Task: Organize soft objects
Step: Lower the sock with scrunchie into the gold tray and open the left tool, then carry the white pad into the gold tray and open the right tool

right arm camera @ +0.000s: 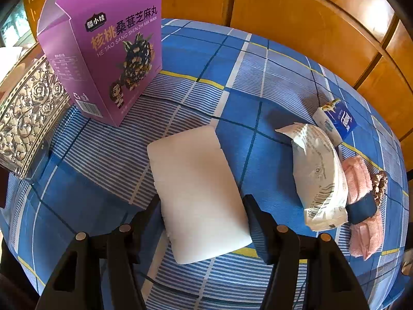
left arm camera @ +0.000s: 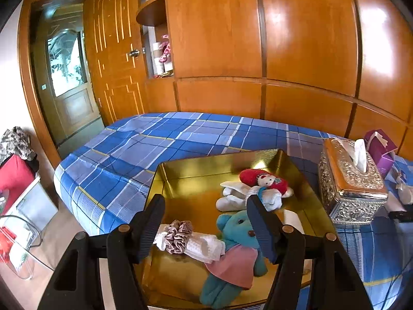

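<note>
In the left wrist view a gold tin tray (left arm camera: 180, 170) sits on the plaid bed and holds a teal plush bear in a pink skirt (left arm camera: 232, 255), a white rolled towel (left arm camera: 204, 248) with a mauve scrunchie (left arm camera: 179, 235), and a red-and-white plush doll (left arm camera: 258, 186). My left gripper (left arm camera: 206, 222) is open and empty above the tray. In the right wrist view my right gripper (right arm camera: 202, 214) is open, its fingers on either side of a white soft pack (right arm camera: 198, 188) lying on the bed. A pink rolled towel (right arm camera: 361, 204) with a dark band lies at the right.
A purple snack box (right arm camera: 108, 49) and an ornate silver tissue box (right arm camera: 28, 113) stand at the left of the right wrist view. A white plastic packet (right arm camera: 320, 175) and a small blue-white tissue pack (right arm camera: 335, 121) lie at the right. Wooden wardrobe panels (left arm camera: 284, 38) stand behind the bed.
</note>
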The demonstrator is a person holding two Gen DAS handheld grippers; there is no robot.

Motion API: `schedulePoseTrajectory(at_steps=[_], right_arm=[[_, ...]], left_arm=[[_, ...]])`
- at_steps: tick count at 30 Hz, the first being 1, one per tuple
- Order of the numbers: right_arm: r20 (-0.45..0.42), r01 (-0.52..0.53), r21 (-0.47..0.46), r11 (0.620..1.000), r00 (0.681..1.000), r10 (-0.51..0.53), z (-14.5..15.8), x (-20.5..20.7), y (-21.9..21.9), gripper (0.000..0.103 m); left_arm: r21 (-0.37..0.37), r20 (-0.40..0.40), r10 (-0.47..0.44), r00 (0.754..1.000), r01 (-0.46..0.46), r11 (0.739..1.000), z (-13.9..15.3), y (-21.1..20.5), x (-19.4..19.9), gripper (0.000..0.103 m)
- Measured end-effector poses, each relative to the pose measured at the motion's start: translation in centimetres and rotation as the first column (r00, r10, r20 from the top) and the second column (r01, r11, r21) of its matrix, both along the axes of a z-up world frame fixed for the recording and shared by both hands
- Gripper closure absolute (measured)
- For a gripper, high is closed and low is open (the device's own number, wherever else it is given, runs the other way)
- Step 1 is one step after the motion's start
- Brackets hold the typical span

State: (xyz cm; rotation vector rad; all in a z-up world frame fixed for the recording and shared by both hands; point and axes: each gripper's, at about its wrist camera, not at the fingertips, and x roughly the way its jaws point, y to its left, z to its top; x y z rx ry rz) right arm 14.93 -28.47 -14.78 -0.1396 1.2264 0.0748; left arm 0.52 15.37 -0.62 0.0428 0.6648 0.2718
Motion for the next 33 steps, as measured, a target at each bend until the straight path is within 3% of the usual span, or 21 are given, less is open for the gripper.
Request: schedulePoseTrajectory(at_steps=[6,9,13,18,22,26,30,33], right_arm=[[0.03,0.096,-0.014,0.995,0.995,-0.095,0.9,1.1,-0.6,0.044],[0.07,0.189,0.028,0.982,0.979,-0.191,2.6,2.4,-1.9,0.044],[0.132,0.264,0.066,0.962,0.953,-0.271,6.1,4.6,-3.0,0.044],[0.225,0.269,0.104,0.957,0.931,-0.286,11.7,7.5,-2.0,0.044],[0.306,0.177,0.126,0.976,0.929,-0.208,16.3,9.4,1.6,0.044],[0.395,-0.02,0.15,0.988,0.918,-0.042,20.1,9.9,8.2,0.044],[0.451,-0.277,0.162,0.947,0.875,0.179,21.9,8.4,15.9,0.044],[0.433,-0.427,0.15,0.892,0.839,0.329,21.0,6.6,21.6,0.044]], left_arm=[[0.016,0.007,-0.027,1.0,0.027,1.0,0.5,-1.0,-0.4,0.037],[0.017,0.016,-0.035,0.999,0.035,0.999,0.7,-1.3,-0.7,0.037],[0.016,0.016,-0.044,0.999,0.044,0.999,0.7,-1.5,-0.8,0.037],[0.016,0.018,-0.052,0.998,0.052,0.999,0.6,-1.8,-0.9,0.037],[0.014,0.016,-0.054,0.998,0.054,0.998,0.6,-1.8,-0.8,0.037],[0.014,0.017,-0.047,0.999,0.047,0.999,0.6,-1.6,-0.8,0.037],[0.016,0.02,-0.038,0.999,0.037,0.999,0.7,-1.2,-0.8,0.037],[0.017,0.025,-0.023,0.999,0.022,1.0,0.8,-0.7,-1.0,0.037]])
